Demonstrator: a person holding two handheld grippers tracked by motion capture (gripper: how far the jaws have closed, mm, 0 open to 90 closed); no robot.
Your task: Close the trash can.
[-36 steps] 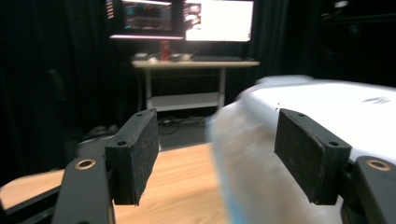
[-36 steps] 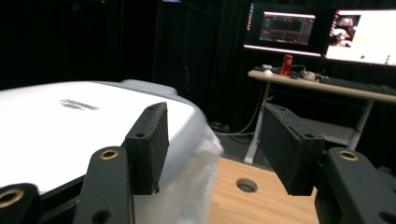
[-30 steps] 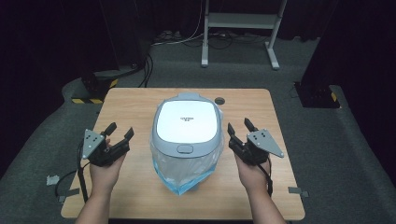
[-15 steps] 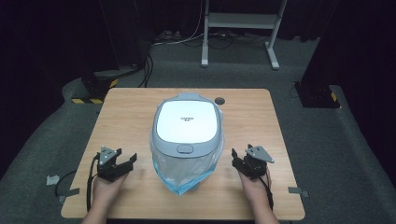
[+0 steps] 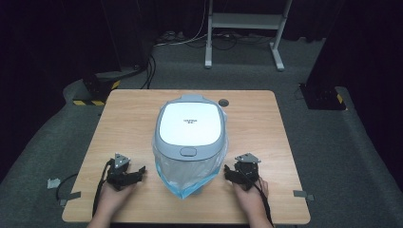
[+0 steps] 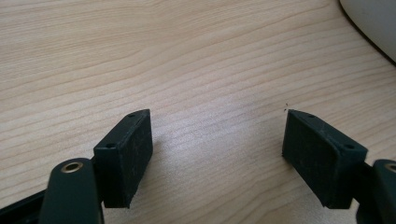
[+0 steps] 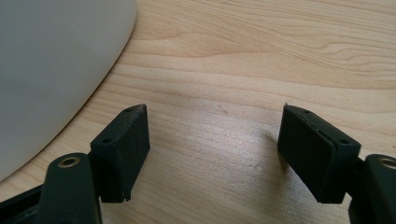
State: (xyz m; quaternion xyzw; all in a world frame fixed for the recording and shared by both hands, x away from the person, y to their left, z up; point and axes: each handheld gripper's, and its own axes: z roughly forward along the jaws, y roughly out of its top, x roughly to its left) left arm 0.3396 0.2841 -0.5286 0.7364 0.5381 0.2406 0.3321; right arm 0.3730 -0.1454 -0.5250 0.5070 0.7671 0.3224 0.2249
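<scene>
Wooden tabletop (image 5: 128,118): bin (image 5: 191,130) dead centre, white lid, clear bag spilling out at 6 o'clock. Left hand-held gripper (image 5: 135,174) at 8, right hand-held gripper (image 5: 229,172) at 4, both just opening wide, empty. Gripper views catch just its white edge.

A white-lidded grey bin (image 5: 191,130) is wearing a clear, blue-tinged bag (image 5: 189,176); the table (image 5: 128,118) is showing pale wood grain, and both grippers' pads (image 6: 125,154) are showing black.

Grey carpet floor (image 5: 342,156), dark walls, white metal stand (image 5: 244,21) behind.
</scene>
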